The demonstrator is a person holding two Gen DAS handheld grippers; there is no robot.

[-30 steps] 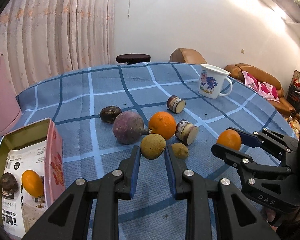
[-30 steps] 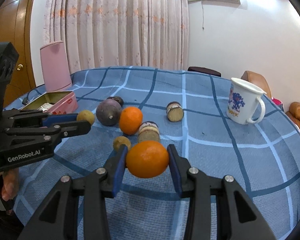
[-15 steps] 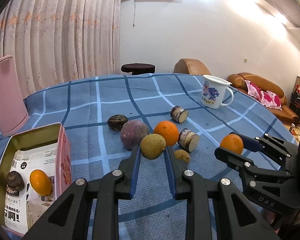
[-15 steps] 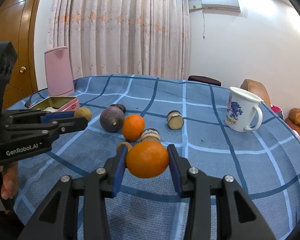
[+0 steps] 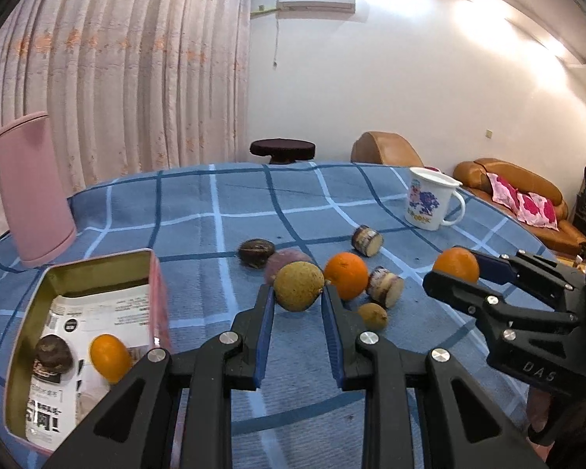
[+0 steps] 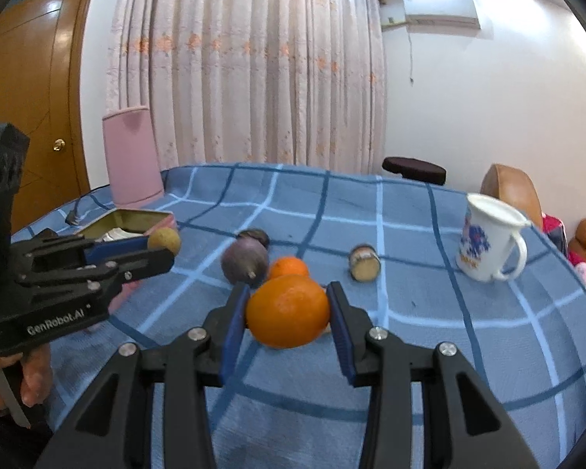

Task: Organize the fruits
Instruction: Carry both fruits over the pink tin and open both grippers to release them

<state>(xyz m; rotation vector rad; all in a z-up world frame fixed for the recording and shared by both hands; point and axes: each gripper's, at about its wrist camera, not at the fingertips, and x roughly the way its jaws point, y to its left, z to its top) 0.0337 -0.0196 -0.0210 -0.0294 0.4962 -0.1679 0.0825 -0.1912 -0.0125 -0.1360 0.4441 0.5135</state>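
Now both gripped fruits, longan (image 5: 299, 287) and orange (image 6: 288, 311), sit higher.

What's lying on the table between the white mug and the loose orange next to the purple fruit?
In the left wrist view, one cut cane piece lies between the white mug and the loose orange; otherwise only bare blue checked tablecloth.

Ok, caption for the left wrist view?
Left gripper holds a tan fruit above the table, beside the open tin.
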